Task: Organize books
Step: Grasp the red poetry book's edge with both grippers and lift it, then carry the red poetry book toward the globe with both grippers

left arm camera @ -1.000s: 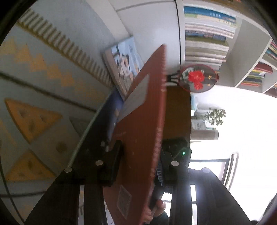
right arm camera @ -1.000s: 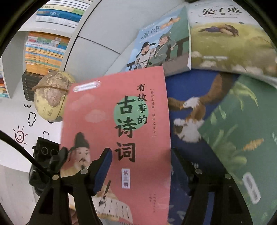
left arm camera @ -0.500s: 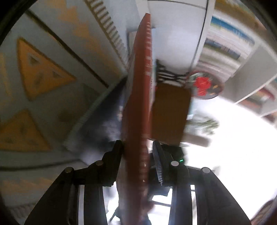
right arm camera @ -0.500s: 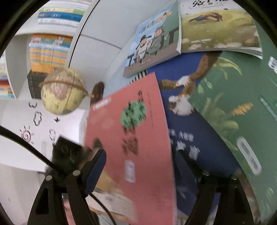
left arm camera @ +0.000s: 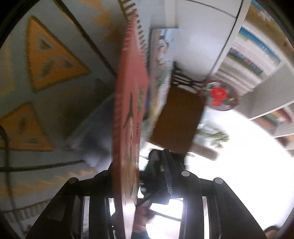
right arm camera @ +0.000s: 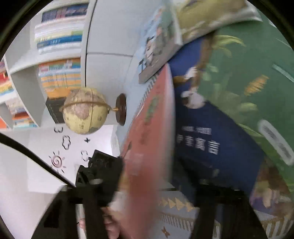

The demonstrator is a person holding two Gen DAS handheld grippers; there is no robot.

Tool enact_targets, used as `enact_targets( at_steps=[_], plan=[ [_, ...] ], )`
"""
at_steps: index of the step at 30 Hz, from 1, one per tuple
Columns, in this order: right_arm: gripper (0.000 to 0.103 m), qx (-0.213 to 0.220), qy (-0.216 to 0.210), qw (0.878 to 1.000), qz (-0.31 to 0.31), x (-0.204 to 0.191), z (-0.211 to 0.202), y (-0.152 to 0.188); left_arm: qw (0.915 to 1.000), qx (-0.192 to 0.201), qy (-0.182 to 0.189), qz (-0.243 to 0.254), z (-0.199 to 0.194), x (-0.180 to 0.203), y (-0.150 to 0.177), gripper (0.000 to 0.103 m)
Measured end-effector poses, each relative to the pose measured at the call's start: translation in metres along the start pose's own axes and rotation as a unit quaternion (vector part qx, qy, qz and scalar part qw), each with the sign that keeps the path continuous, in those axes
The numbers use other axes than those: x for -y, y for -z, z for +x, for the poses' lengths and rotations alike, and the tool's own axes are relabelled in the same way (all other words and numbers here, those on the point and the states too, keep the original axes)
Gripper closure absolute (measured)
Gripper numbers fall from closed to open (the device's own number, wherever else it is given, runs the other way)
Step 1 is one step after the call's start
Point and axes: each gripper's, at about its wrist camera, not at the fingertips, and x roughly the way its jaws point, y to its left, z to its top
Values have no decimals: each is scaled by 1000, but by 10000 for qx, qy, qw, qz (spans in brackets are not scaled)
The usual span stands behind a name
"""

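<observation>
Over the patterned blue-and-orange cloth [left arm camera: 55,77], the left claw [left arm camera: 139,176] pinches the thin salmon-pink paperback [left arm camera: 128,110] edge-on at twelve o'clock, while the right claw [right arm camera: 147,191], jaws closing around it, could knock it loose.

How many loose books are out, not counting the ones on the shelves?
5: the red book between the grippers, the blue book, the green book, the yellow-green book and the light blue book on the rug. More may be hidden.

A salmon-red book [right arm camera: 152,147] is showing a green circle on its cover. A navy book [right arm camera: 216,139] is carrying white lettering beside a leafy green book [right arm camera: 257,73]. The rug [left arm camera: 55,73] is showing orange triangles on pale blue-grey. The globe [right arm camera: 84,112] is looking yellowed and tan.
</observation>
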Motion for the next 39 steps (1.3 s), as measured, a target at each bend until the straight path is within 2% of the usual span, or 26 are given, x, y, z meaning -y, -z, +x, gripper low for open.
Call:
enact_targets(
  at_steps=[2,3,5,6,8,9,10,11,12,13,15,16,17,20,21,22,24,28,29,30,32,34,36,38,39],
  plan=[
    [67,61,449,9983,-364,-11,5,2,9985,104,-467,261,-1,3,4,71],
    [71,67,710,9957,-599,-16,7,4,9951,199,-835,486,-1,6,7,71],
    [72,26,1294,9851,-1129,-26,14,10,9830,353,-1548,923,-2,10,15,71],
    [73,18,1512,9789,-1372,-31,16,14,9705,446,-2038,1211,0,14,20,71],
    [74,67,1878,9644,-1860,-41,20,24,9530,550,-2534,1566,5,20,28,67],
    [74,123,2078,9544,-2138,-48,22,29,9405,653,-2784,1835,6,24,35,67],
    [74,143,2360,9392,-2489,-56,26,36,9337,715,-2909,1961,7,26,39,67],
    [74,141,2594,9231,-2835,-63,31,44,9159,840,-3193,2282,10,33,47,67],
    [74,135,2701,9141,-3021,-67,34,48,8993,937,-3417,2563,13,38,55,67],
    [74,137,2900,8948,-3391,-76,40,57,8847,1013,-3595,2790,16,43,61,66],
    [74,185,3043,8730,-3807,-82,42,69,8527,1203,-3912,3247,19,53,74,66],
    [74,209,3042,8681,-3916,-85,42,72,8410,1291,-3996,3410,18,57,80,65],
    [74,243,3011,8647,-4013,-88,40,75,8365,1340,-4015,3479,16,61,81,65],
    [74,352,2748,8707,-4064,-98,30,77,8156,1587,-4076,3787,10,78,93,65],
    [74,361,2664,8723,-4084,-103,29,77,8025,1682,-4141,3953,8,85,101,65],
    [74,383,2624,8713,-4129,-107,29,77,7951,1737,-4207,4008,9,91,104,65],
    [74,459,2566,8627,-4334,-119,29,82,7831,1899,-4288,4083,7,103,110,65],
    [74,647,2419,8472,-4685,-147,29,98,7655,2212,-4245,4299,-16,121,126,65],
    [74,708,2389,8418,-4789,-155,30,103,7590,2295,-4239,4377,-22,127,131,65],
    [74,812,2372,8310,-4965,-167,31,111,7472,2413,-4241,4512,-32,134,138,65],
    [74,981,2317,8162,-5201,-186,32,125,7333,2583,-4215,4667,-50,144,148,65],
    [74,1129,2245,8054,-5368,-206,35,140,7264,2688,-4181,4746,-70,151,155,65],
    [74,1236,2193,7972,-5487,-224,40,154,7154,2800,-4174,4854,-93,158,163,65],
    [74,1333,2106,7943,-5540,-244,49,169,6930,2939,-4209,5062,-124,165,174,65],
    [74,1405,2018,7940,-5560,-256,56,180,6858,2967,-4212,5140,-134,166,178,65]
  ],
)
